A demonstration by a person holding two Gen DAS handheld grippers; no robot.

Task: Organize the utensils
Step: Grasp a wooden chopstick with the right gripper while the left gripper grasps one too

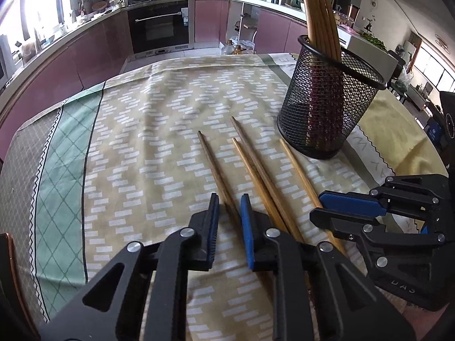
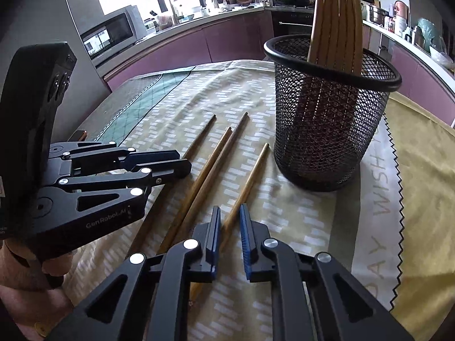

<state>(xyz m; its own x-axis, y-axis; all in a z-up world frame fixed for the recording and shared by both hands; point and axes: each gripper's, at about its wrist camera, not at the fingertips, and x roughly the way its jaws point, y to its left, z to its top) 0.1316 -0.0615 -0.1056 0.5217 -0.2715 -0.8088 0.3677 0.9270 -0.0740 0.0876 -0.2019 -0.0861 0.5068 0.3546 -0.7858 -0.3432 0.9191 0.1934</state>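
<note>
Several wooden chopsticks lie side by side on the patterned tablecloth (image 1: 159, 130). My left gripper (image 1: 229, 221) is open, low over the cloth, with the leftmost chopstick (image 1: 213, 164) running between its fingers. My right gripper (image 2: 230, 233) is open and straddles the rightmost chopstick (image 2: 250, 176); it also shows in the left wrist view (image 1: 321, 207). The left gripper shows at the left of the right wrist view (image 2: 182, 162). A middle pair of chopsticks (image 2: 216, 159) lies between them. A black mesh holder (image 1: 327, 99) with several upright chopsticks (image 1: 321, 11) stands just beyond.
The mesh holder (image 2: 330, 113) stands close on the right. The tablecloth's far edge (image 1: 199, 59) drops toward purple kitchen cabinets (image 1: 210, 20) and an oven (image 1: 159, 25). A yellow cloth area (image 2: 421, 170) lies at the right.
</note>
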